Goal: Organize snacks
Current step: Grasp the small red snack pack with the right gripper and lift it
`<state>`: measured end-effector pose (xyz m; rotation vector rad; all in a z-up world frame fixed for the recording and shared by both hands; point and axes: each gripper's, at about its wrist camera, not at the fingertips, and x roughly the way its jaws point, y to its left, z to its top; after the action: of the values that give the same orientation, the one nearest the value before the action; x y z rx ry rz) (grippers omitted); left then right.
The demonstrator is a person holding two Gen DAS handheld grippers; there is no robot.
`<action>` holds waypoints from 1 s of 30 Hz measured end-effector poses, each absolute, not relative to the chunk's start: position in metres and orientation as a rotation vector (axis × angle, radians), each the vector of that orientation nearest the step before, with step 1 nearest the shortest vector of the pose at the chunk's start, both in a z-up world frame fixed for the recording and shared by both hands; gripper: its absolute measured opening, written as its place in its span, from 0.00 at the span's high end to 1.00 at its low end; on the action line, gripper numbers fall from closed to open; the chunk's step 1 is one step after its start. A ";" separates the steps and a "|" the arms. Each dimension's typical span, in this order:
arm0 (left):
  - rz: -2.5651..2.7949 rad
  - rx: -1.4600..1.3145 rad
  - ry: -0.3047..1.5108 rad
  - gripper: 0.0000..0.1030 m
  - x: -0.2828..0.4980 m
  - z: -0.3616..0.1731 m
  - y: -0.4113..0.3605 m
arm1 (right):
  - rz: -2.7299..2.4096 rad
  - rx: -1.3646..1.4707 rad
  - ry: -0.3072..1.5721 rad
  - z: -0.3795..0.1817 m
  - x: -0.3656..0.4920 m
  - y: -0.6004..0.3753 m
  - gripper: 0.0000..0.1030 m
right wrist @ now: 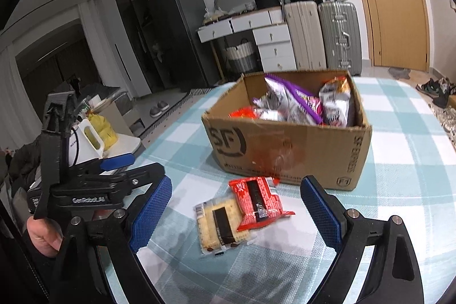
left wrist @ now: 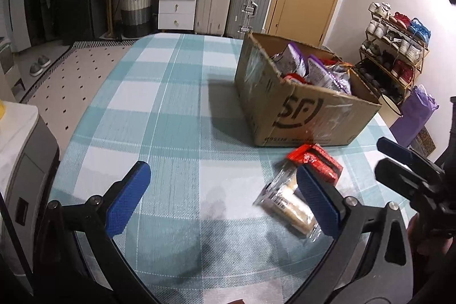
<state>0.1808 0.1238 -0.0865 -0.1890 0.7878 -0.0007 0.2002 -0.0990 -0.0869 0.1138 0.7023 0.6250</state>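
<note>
Two snacks lie on the table just in front of the box (right wrist: pixel 287 153): a red pack (right wrist: pixel 258 202) partly on top of a cracker pack (right wrist: pixel 218 227). Both the left gripper (left wrist: pixel 222 198) and right gripper (right wrist: pixel 236 212) are wide open and hold nothing. Grabbing the red pack might drag the crackers along, and they look easy to crush.

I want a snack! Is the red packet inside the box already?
No, the red packet lies on the tablecloth in front of the cardboard box, overlapping the cracker packet.
</note>
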 end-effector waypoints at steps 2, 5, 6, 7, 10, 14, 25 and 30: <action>0.000 -0.193 0.795 0.01 0.181 -0.092 0.125 | 0.626 0.114 0.726 -0.094 0.206 -0.097 0.09; -0.005 -0.202 0.807 0.01 0.182 -0.099 0.127 | 0.615 0.104 0.771 -0.105 0.217 -0.092 0.09; -0.008 -0.206 0.812 0.01 0.182 -0.101 0.128 | 0.612 0.102 0.786 -0.109 0.221 -0.090 0.09; -0.011 -0.211 0.816 0.01 0.182 -0.103 0.128 | 0.614 0.100 0.799 -0.112 0.224 -0.089 0.09; -0.017 -0.223 0.823 0.01 0.183 -0.107 0.131 | 0.614 0.093 0.823 -0.121 0.233 -0.084 0.10; -0.016 -0.248 0.833 0.01 0.185 -0.111 0.134 | 0.614 0.087 0.869 -0.133 0.249 -0.074 0.14; -0.004 -0.277 0.862 0.01 0.187 -0.122 0.144 | 0.604 0.114 0.958 -0.160 0.272 -0.065 0.58; -0.009 -0.276 0.869 0.01 0.184 -0.122 0.141 | 0.589 0.137 0.948 -0.157 0.265 -0.070 0.58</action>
<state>0.1844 0.1406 -0.1221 -0.2764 0.8693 -0.0086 0.2648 -0.0704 -0.1572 0.1368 0.9480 0.5885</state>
